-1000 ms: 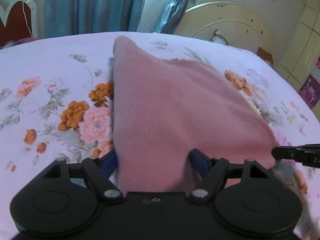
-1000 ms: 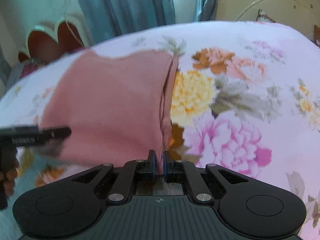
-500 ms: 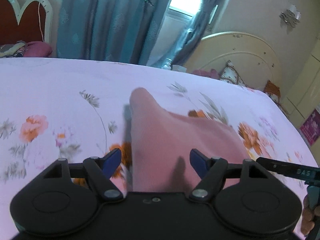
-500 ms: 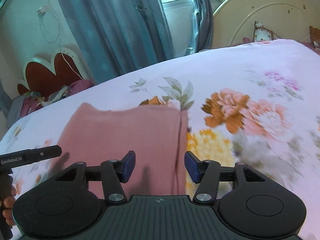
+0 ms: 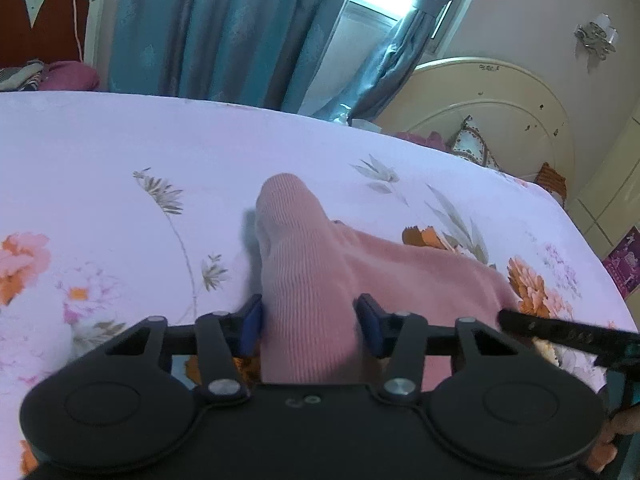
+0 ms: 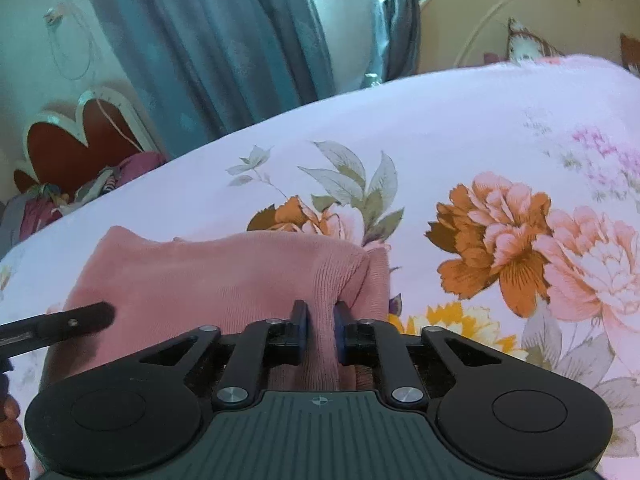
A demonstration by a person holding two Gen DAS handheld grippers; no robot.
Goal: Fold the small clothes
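Note:
A pink ribbed knit garment [image 5: 304,272] lies on the floral bedsheet [image 5: 120,168]. In the left wrist view my left gripper [image 5: 309,326] has its jaws wide apart, with a raised fold of the garment between them. In the right wrist view my right gripper [image 6: 319,330] is shut on the garment's right edge [image 6: 320,280], bunching the cloth upward. The garment's near edge is hidden under both grippers. The left gripper's finger [image 6: 72,322] shows at the left of the right wrist view, and the right gripper's finger [image 5: 560,332] at the right of the left wrist view.
The bed's cream rounded headboard [image 5: 492,104] stands at the back right. Blue curtains [image 5: 224,32] and a window lie beyond the far edge. A red heart-shaped headboard [image 6: 80,144] with piled clothes sits at the back left.
Both grippers let go and pulled back half a second ago. Now the right gripper has closed again on the garment's right edge, and the left jaws have narrowed around a fold.

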